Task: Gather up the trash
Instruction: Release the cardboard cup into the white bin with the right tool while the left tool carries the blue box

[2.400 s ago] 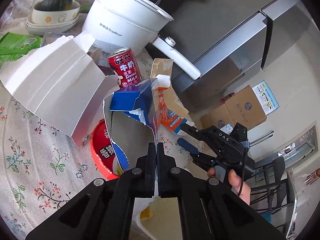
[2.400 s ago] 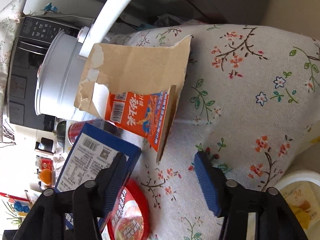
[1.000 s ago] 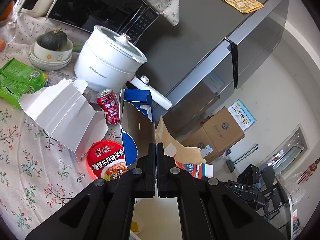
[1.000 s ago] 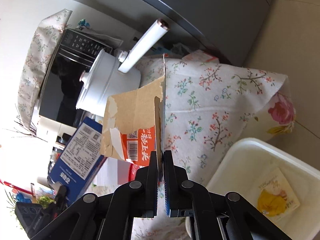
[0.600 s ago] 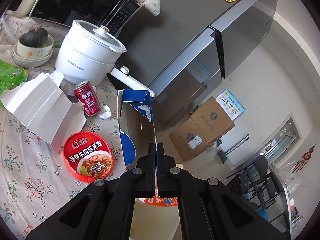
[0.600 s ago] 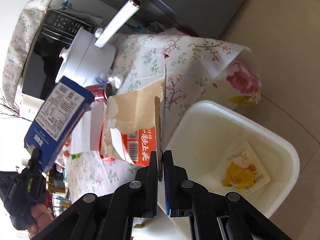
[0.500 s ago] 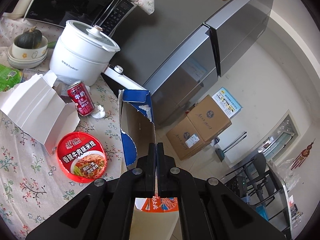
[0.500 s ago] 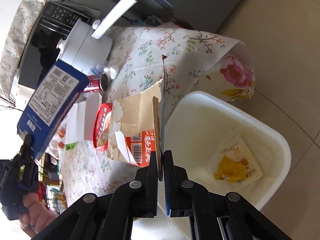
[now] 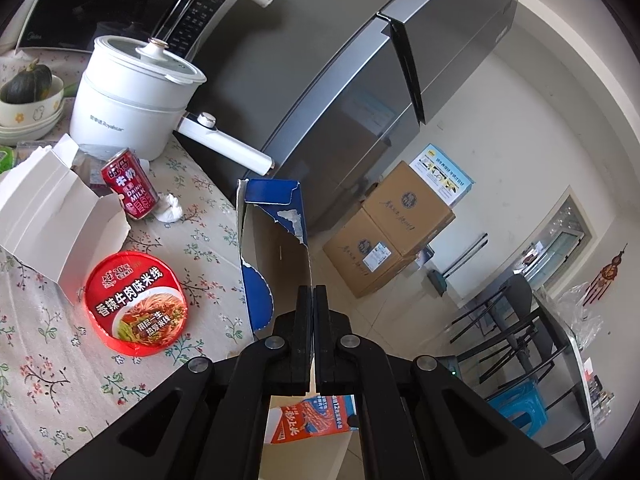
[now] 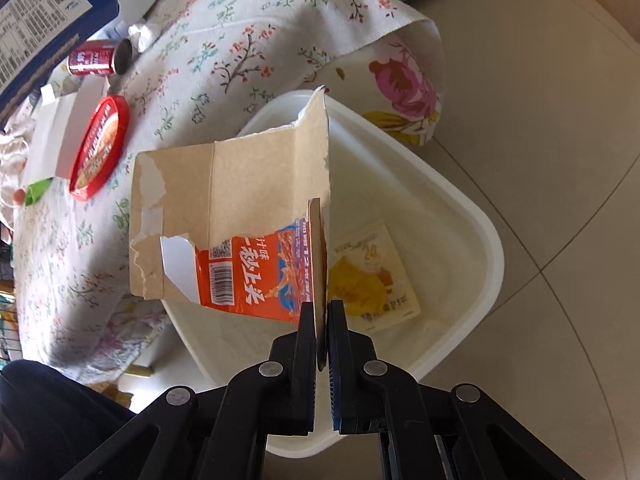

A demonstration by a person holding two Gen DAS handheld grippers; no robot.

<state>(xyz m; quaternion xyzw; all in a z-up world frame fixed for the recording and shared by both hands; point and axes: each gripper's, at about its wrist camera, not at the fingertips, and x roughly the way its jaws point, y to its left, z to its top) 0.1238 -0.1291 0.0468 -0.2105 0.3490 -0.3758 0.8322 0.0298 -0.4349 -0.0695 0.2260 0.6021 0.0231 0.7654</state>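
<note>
While the torn orange carton (image 10: 256, 240) hangs over the white bin (image 10: 460, 216), clamped by one edge in the right gripper (image 10: 322, 320), lower before releasing so it drops inside. Its long axis runs sideways, flap upward. The left gripper (image 9: 312, 308) pinches the blue box (image 9: 272, 248), upright beside the table (image 9: 208, 216).

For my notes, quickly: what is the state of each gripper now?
Left gripper: closed on the blue box.
Right gripper: closed on the torn orange carton, over the white bin.
</note>
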